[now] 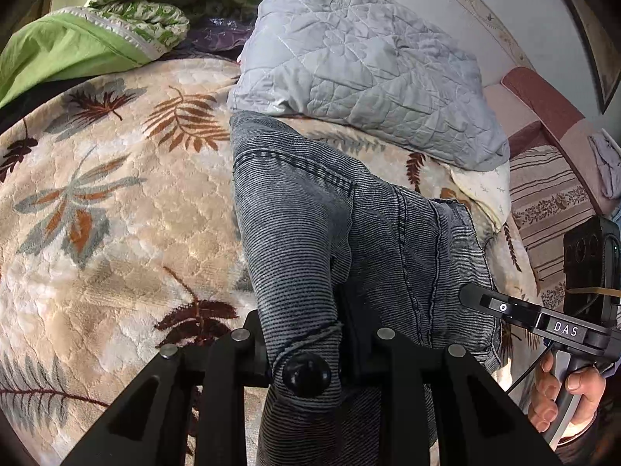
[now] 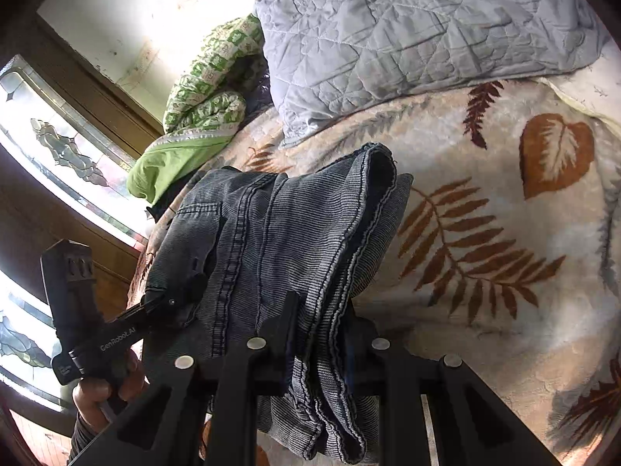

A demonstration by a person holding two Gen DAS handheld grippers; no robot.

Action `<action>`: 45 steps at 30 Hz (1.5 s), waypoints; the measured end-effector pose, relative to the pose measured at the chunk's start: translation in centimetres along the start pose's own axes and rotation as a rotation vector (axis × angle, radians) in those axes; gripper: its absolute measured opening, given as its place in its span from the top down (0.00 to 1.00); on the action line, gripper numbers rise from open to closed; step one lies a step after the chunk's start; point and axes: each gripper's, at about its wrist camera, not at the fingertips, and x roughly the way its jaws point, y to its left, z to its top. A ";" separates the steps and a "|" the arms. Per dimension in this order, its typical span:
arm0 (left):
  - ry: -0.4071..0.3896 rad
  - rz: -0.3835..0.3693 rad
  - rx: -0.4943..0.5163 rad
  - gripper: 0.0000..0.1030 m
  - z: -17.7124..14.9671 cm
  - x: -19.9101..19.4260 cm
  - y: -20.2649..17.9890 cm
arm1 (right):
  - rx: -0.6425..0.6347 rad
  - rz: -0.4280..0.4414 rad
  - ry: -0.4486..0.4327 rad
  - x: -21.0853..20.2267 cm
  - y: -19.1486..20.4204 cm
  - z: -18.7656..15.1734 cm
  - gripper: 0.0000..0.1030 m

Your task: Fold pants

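Note:
Grey-blue ribbed denim pants are held up over a bed between both grippers. My left gripper is shut on the waistband end, by its black button. My right gripper is shut on the bunched leg hems. In the right wrist view the pants drape in folded layers away from me, with a back pocket at the left. The right gripper also shows in the left wrist view, its fingers against the cloth. The left gripper shows in the right wrist view, fingertips buried in the denim.
A cream blanket with leaf prints covers the bed. A grey quilted pillow lies behind the pants. A green patterned quilt is heaped at the back left. A striped cushion lies at right. A window stands left of the bed.

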 end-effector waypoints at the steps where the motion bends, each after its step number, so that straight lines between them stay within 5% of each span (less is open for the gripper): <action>1: 0.023 0.004 -0.005 0.71 -0.3 0.8 0.3 | 0.011 -0.006 0.017 0.8 -0.5 -0.2 0.80; 3: 0.053 0.018 -0.019 0.68 -0.9 2.1 1.0 | 0.036 -0.017 0.056 2.2 -1.5 -0.8 0.80; 8: 0.055 0.077 -0.083 0.33 -1.4 2.1 2.2 | 0.106 -0.036 0.077 3.5 -3.5 -1.4 0.68; 10: 0.036 0.102 -0.087 0.31 -1.6 0.6 2.2 | 0.076 -0.079 0.072 2.9 -3.1 -1.4 0.55; 16: -0.149 0.315 -0.035 0.18 -4.1 -5.2 1.1 | -0.090 -0.203 -0.077 -2.0 1.1 -3.0 0.39; 19: -0.068 0.392 0.016 0.17 -6.0 -3.3 1.0 | -0.188 -0.247 -0.078 -1.4 3.0 -5.1 0.35; 21: -0.026 0.447 0.071 0.17 -7.3 -1.3 0.8 | -0.217 -0.287 0.016 1.1 2.8 -6.6 0.35; 23: -0.060 0.448 0.082 0.17 -7.3 -2.3 0.3 | -0.244 -0.340 0.087 3.4 2.1 -7.9 0.34; 29: -0.165 0.386 0.050 0.17 -7.0 -6.5 -0.8 | -0.240 -0.325 -0.005 -0.1 3.0 -7.3 0.32; 32: -0.041 0.402 0.062 0.16 -8.1 -3.3 -0.3 | -0.243 -0.325 0.015 0.7 2.9 -7.8 0.28; 34: -0.073 0.390 0.031 0.16 -8.7 -3.0 -0.1 | -0.250 -0.354 0.086 3.0 2.0 -8.5 0.24; 45: -0.092 0.367 0.004 0.16 -8.6 -5.8 -0.6 | -0.243 -0.320 -0.059 -3.1 4.8 -8.7 0.20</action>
